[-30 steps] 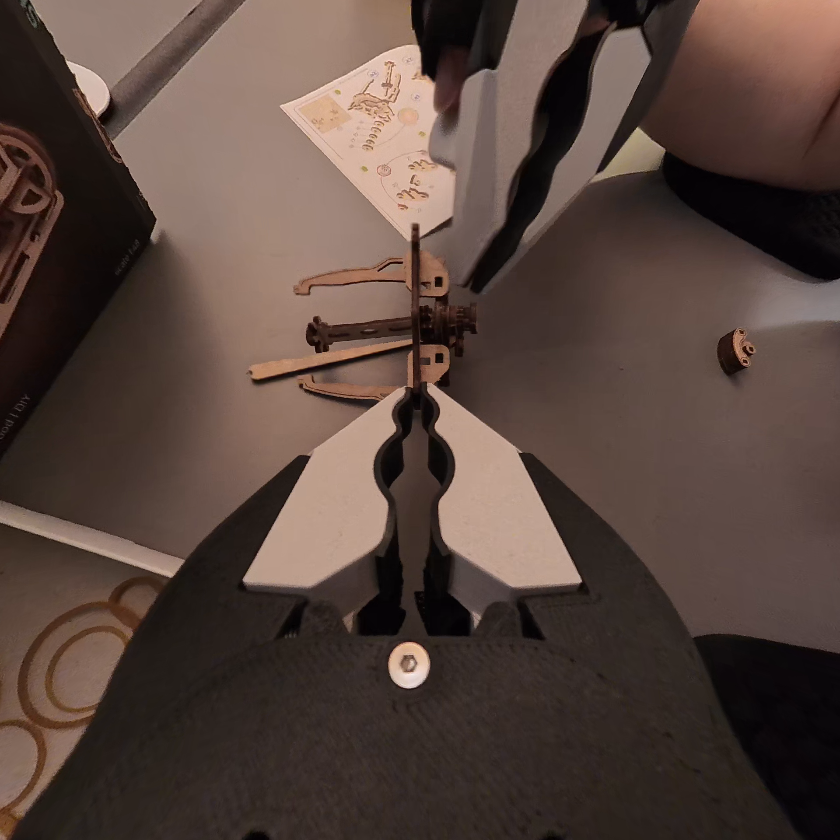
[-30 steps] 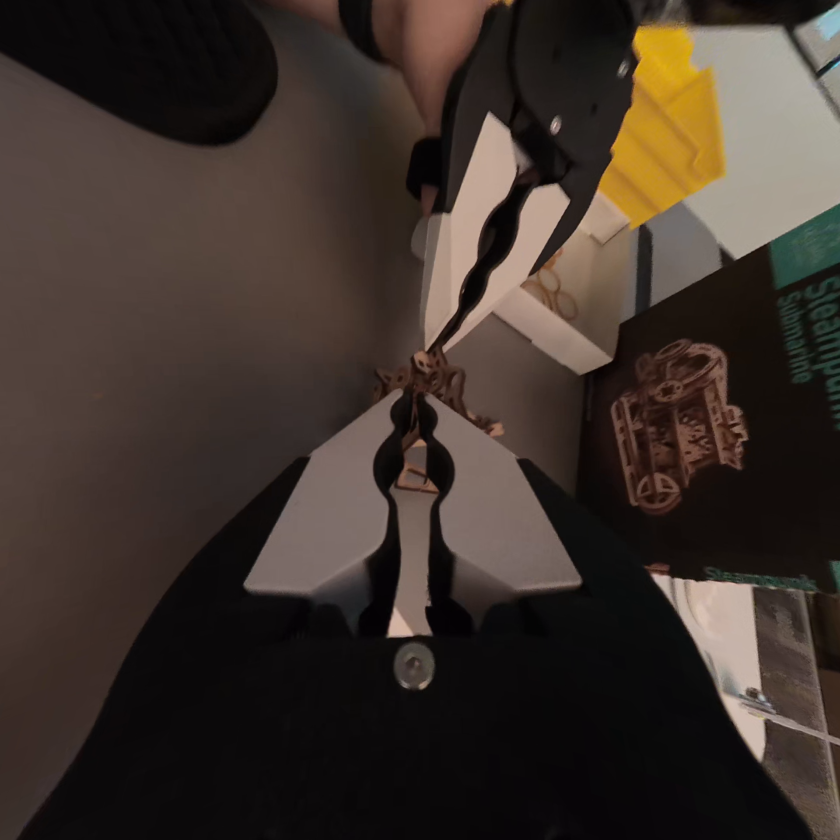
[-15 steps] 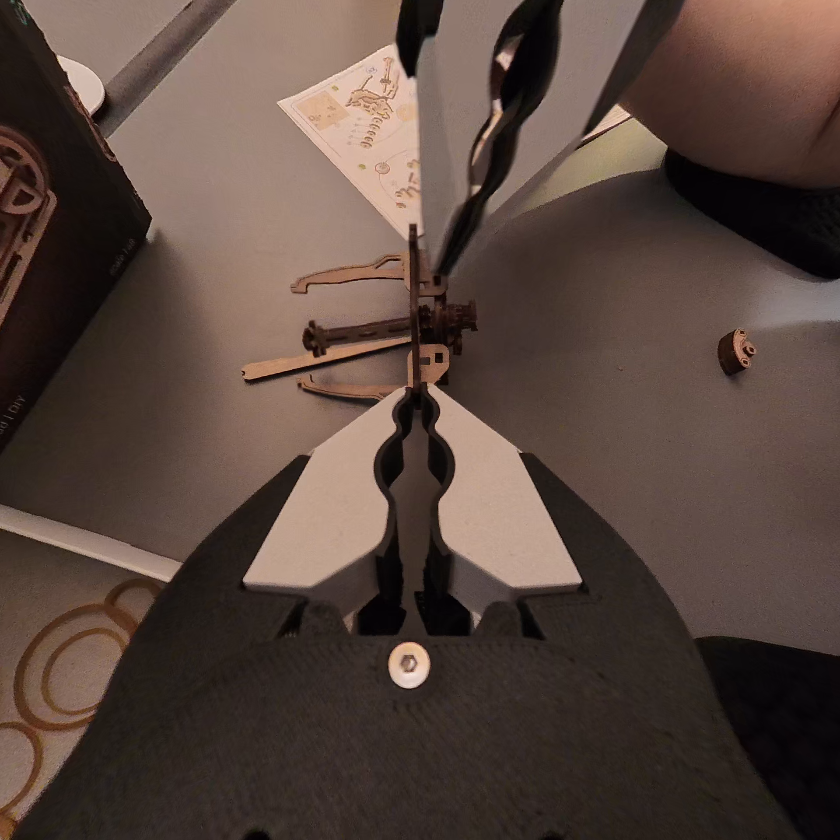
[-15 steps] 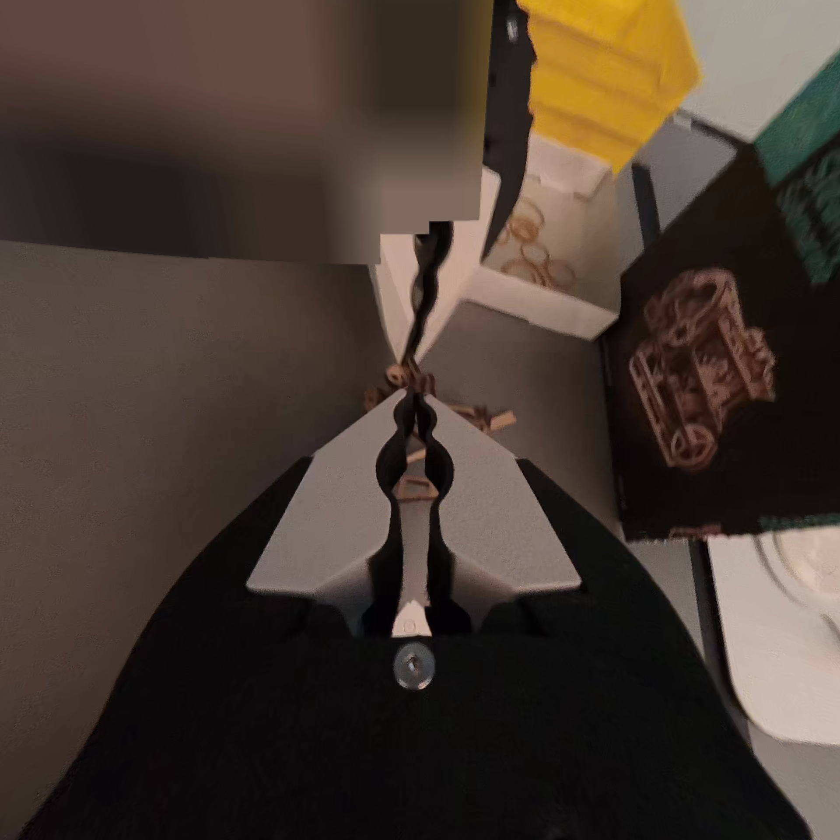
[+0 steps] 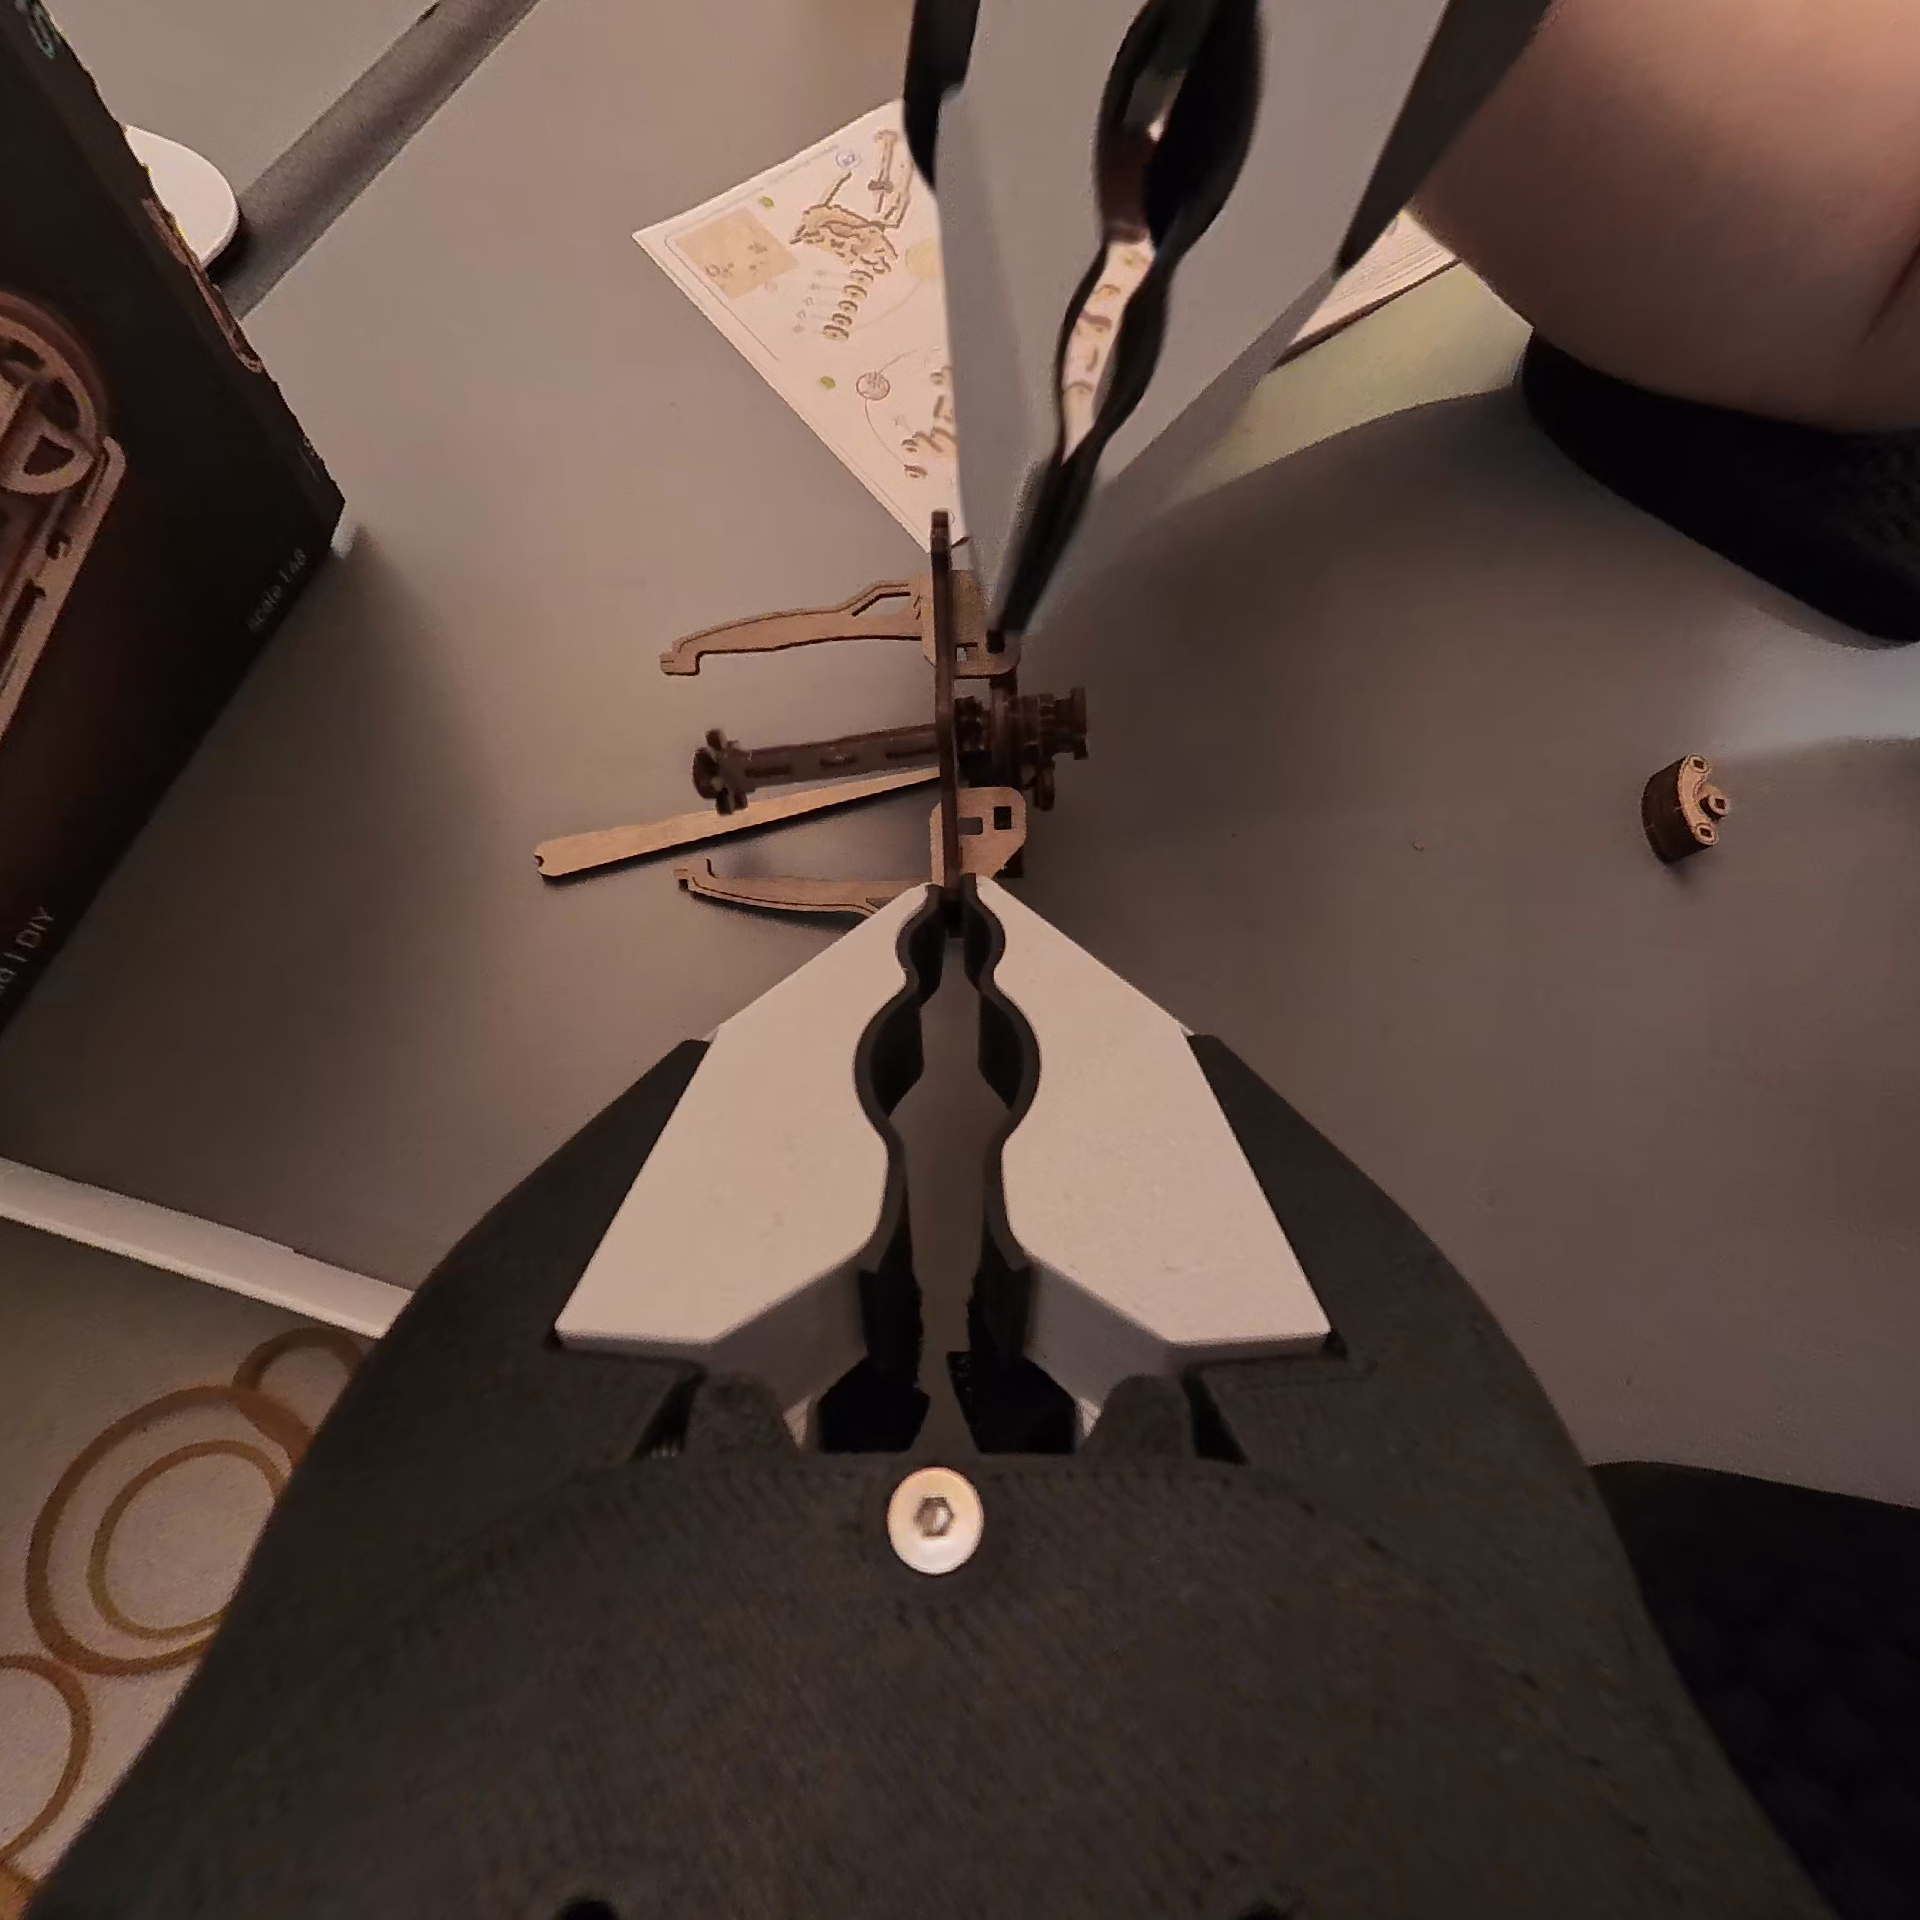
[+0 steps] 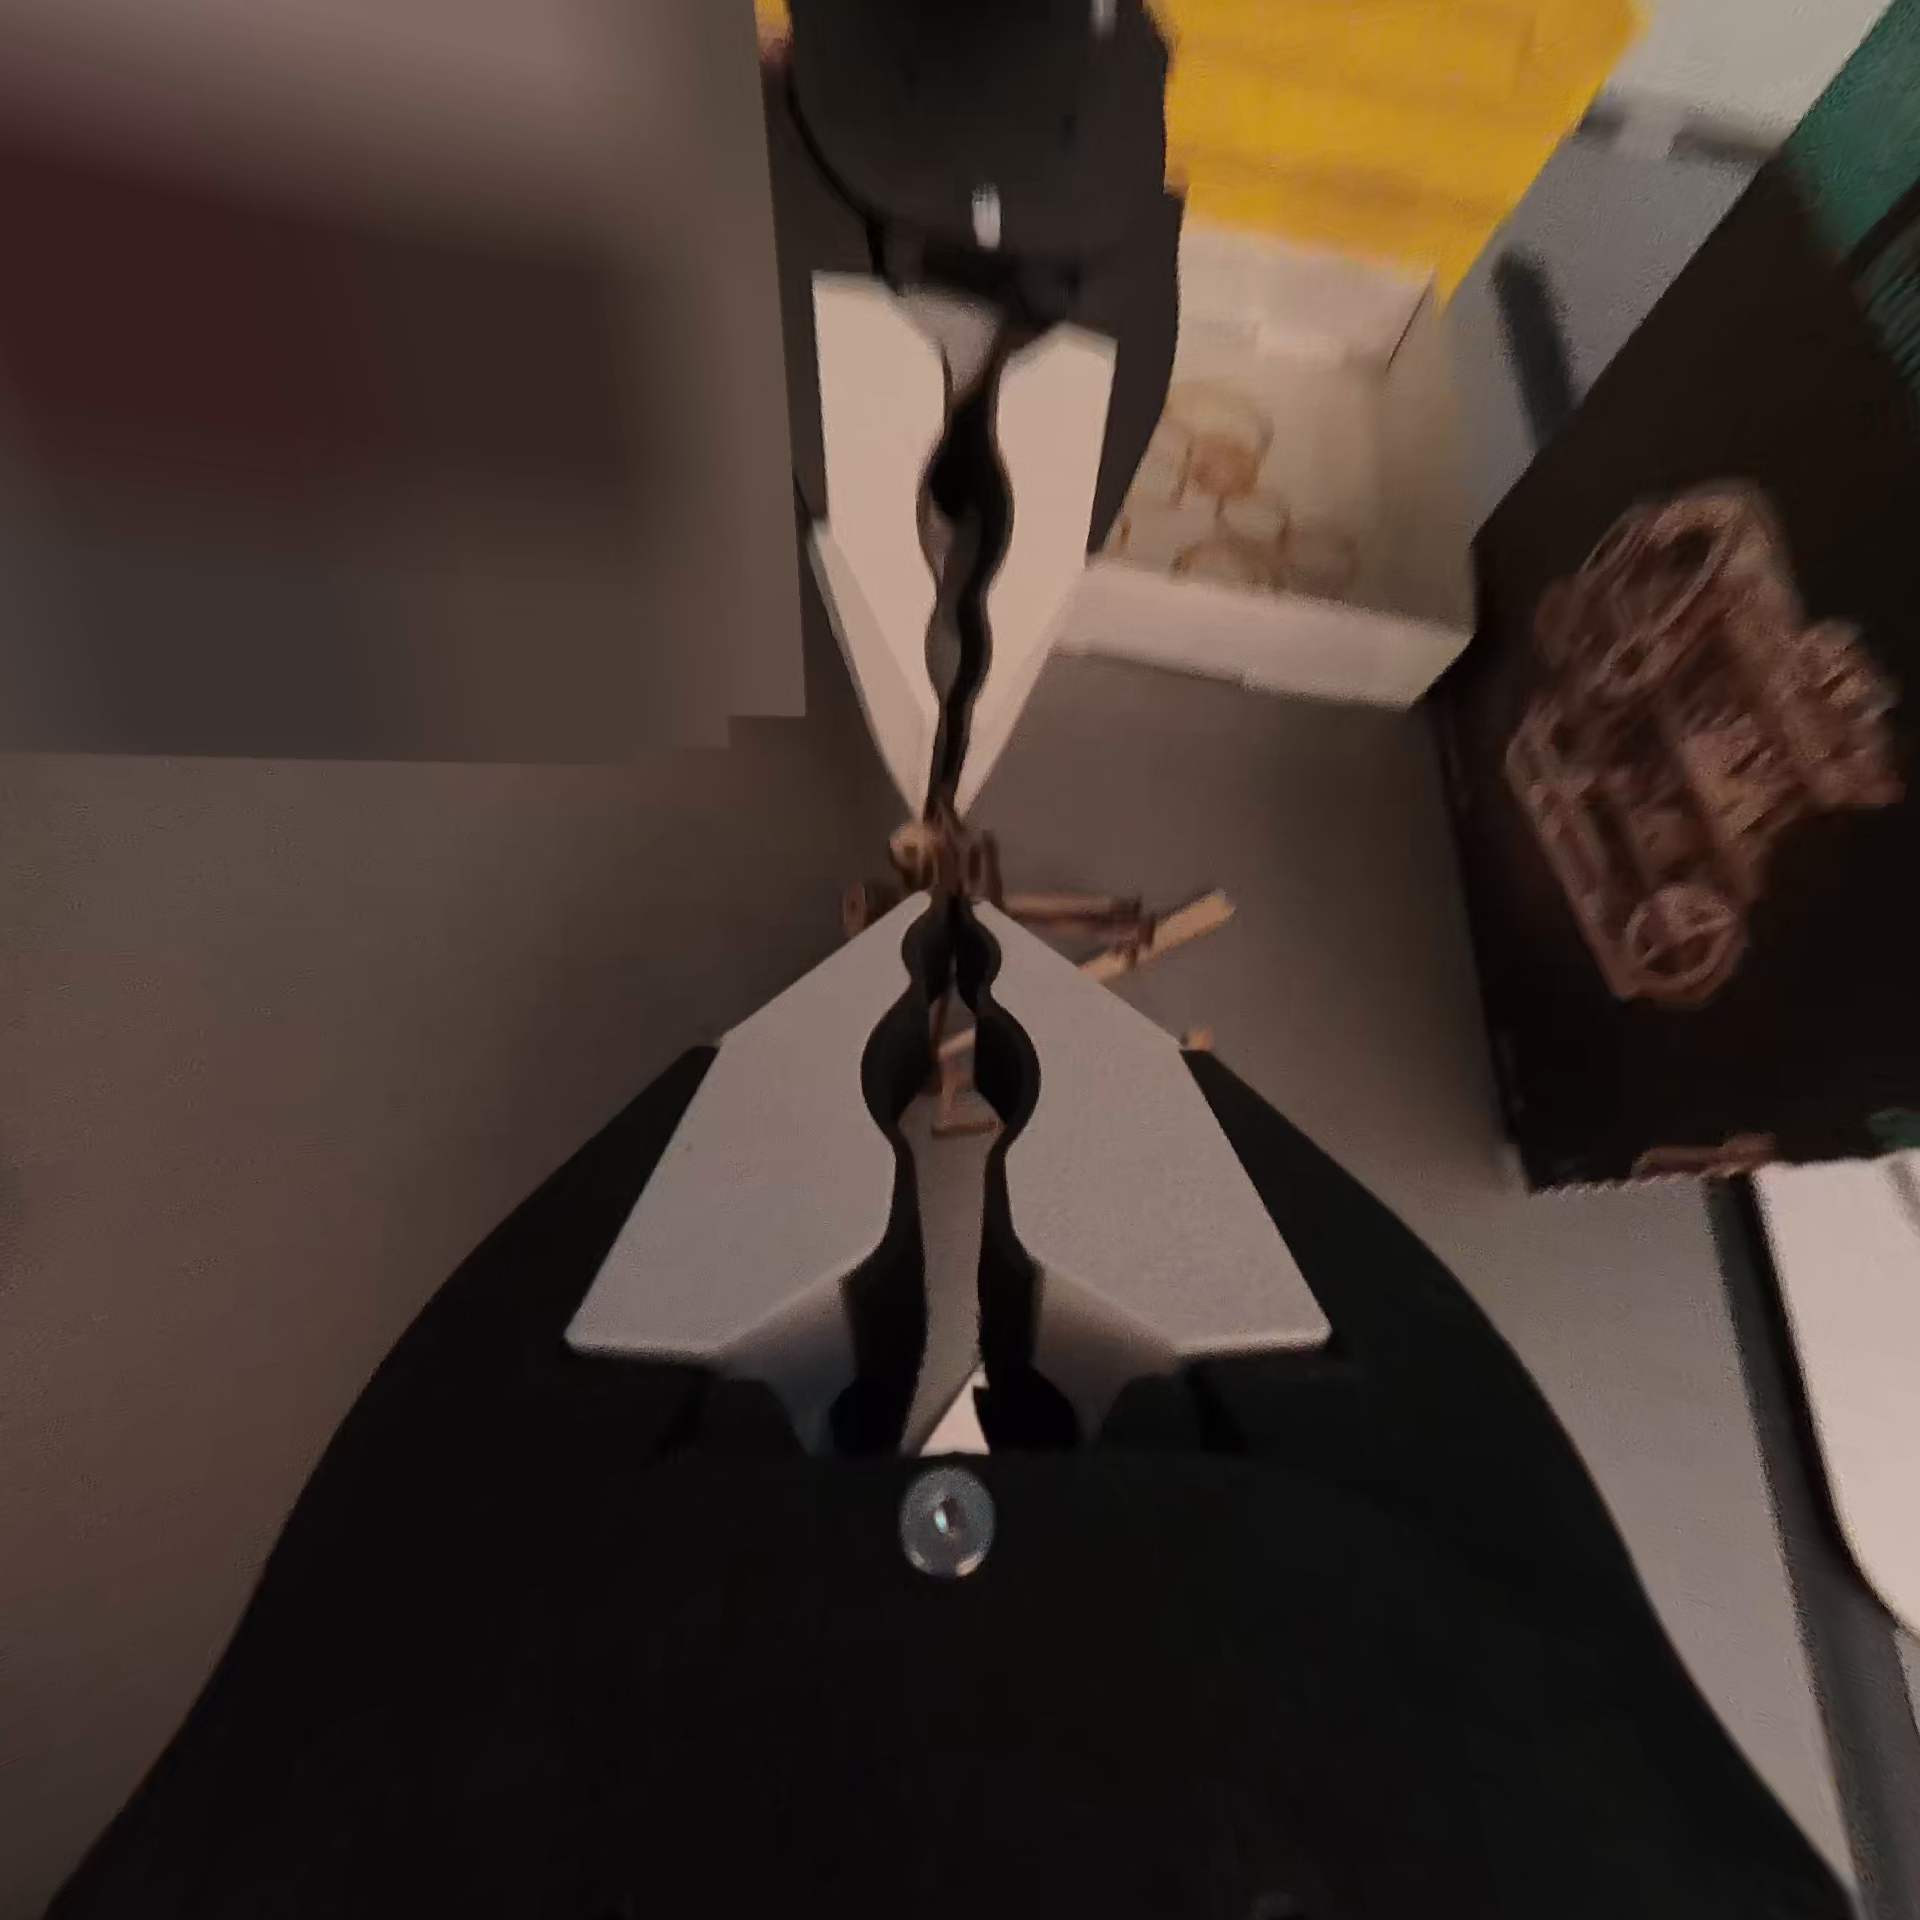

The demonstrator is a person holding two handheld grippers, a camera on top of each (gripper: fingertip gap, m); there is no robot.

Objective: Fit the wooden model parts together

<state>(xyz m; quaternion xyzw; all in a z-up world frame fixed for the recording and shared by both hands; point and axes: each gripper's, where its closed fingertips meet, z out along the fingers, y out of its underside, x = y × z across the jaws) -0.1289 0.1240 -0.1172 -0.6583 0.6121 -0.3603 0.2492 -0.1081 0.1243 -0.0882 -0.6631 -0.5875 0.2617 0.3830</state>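
A small wooden model assembly has a thin upright plate seen edge-on and a geared axle through it. It is held just above the grey table. My left gripper is shut on the plate's near edge. My right gripper comes down from the top of the left wrist view and is shut on a small tab by the plate's far end. In the blurred right wrist view, my right gripper and the left gripper meet tip to tip around the model.
Flat wooden strips lie on the table under the model. A small curved wooden part lies to the right. There is an instruction sheet behind, a dark kit box at left, a white box of rings and a person's arm. Some 4 cm of space lies between my two pairs of fingers.
My right gripper has swung from a tilt to nearly upright, and its tips have moved left onto the tab by the plate. My left gripper and the model have barely moved.
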